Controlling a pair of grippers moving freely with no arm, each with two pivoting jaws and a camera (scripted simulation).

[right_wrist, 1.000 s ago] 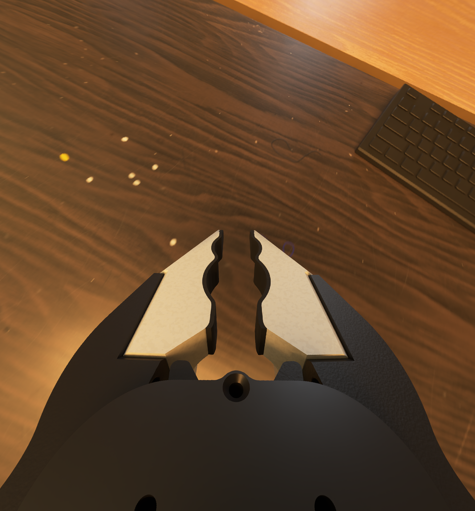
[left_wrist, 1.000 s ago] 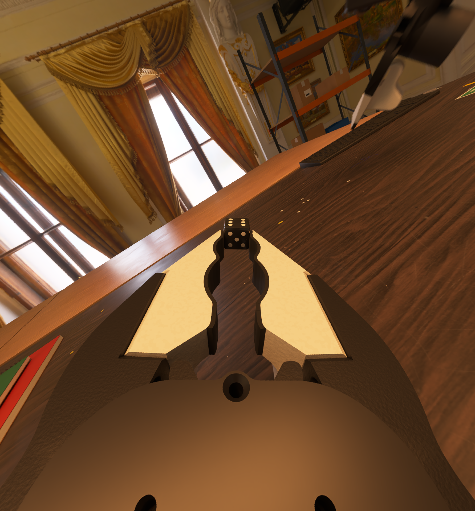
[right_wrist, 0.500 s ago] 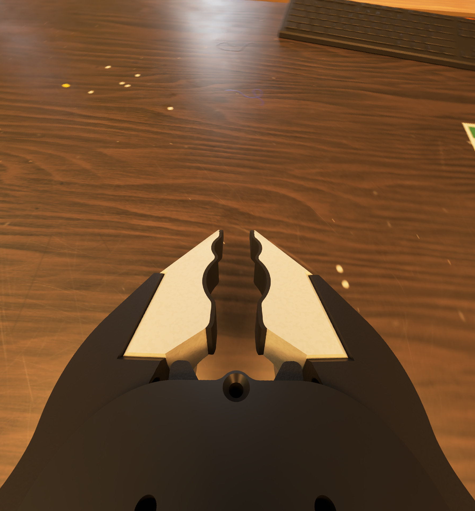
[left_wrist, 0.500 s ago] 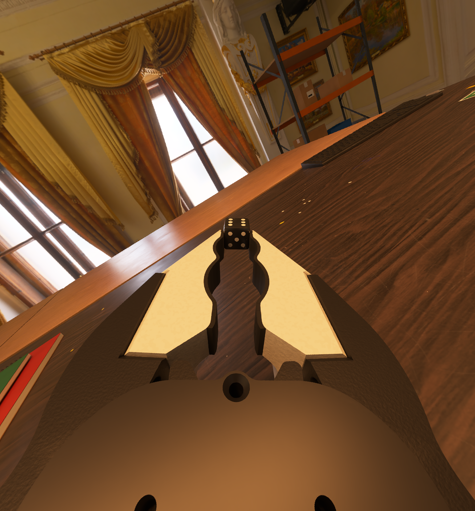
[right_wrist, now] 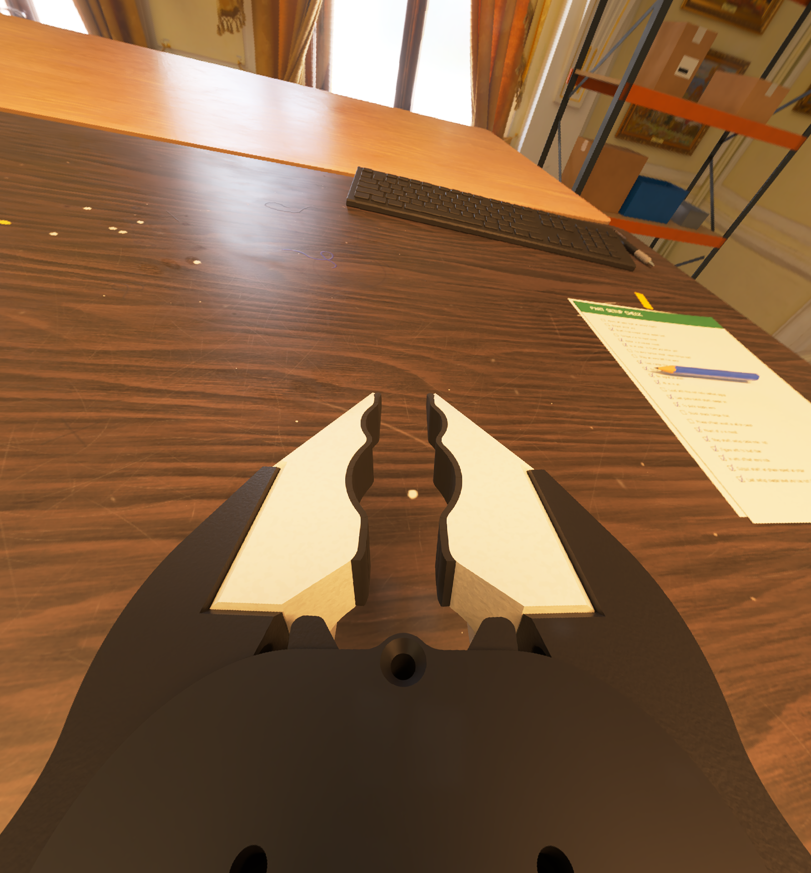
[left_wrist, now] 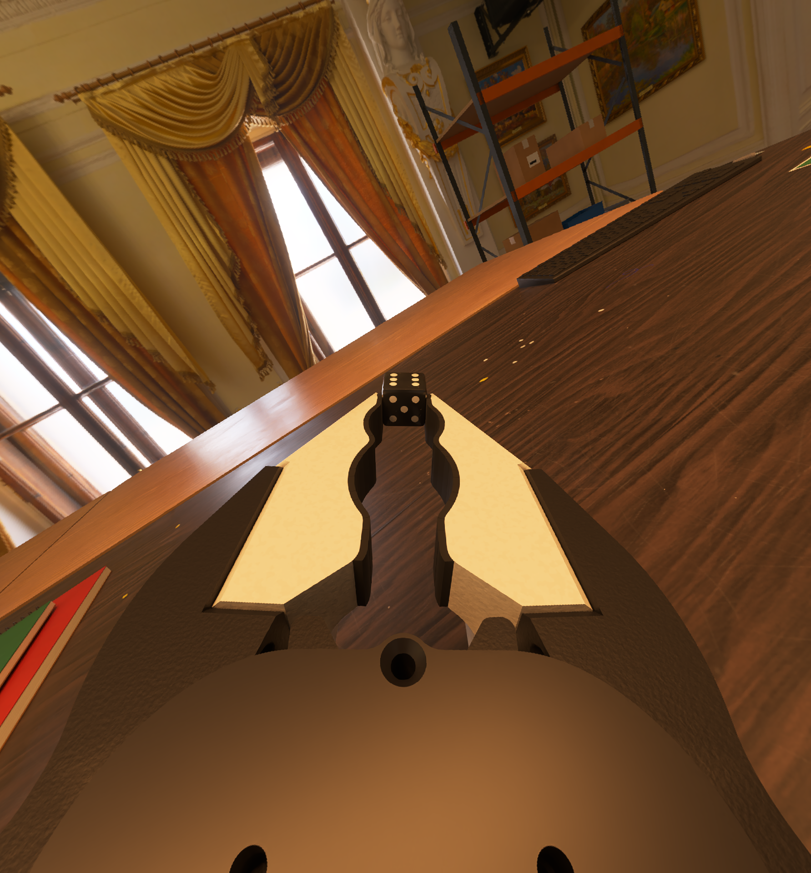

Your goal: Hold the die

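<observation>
A black die (left_wrist: 404, 410) with white pips sits between the tips of my left gripper (left_wrist: 404, 397), which is shut on it. The left gripper is tilted and low over the dark wooden table (left_wrist: 630, 472), near its far edge. I cannot tell whether the die touches the table. My right gripper (right_wrist: 403, 397) is slightly open and empty, over the same table (right_wrist: 205, 378). The die does not show in the right wrist view.
A black keyboard (right_wrist: 483, 215) lies at the table's far edge, also in the left wrist view (left_wrist: 630, 231). A printed sheet (right_wrist: 748, 449) with a blue pencil (right_wrist: 715, 374) lies right. Red and green books (left_wrist: 11, 661) lie left. A lighter table (right_wrist: 205, 99) adjoins behind.
The left gripper and die have not moved. The right gripper has left the left wrist view. It has drawn back and tilted up, so its view now takes in the keyboard, sheet and room.
</observation>
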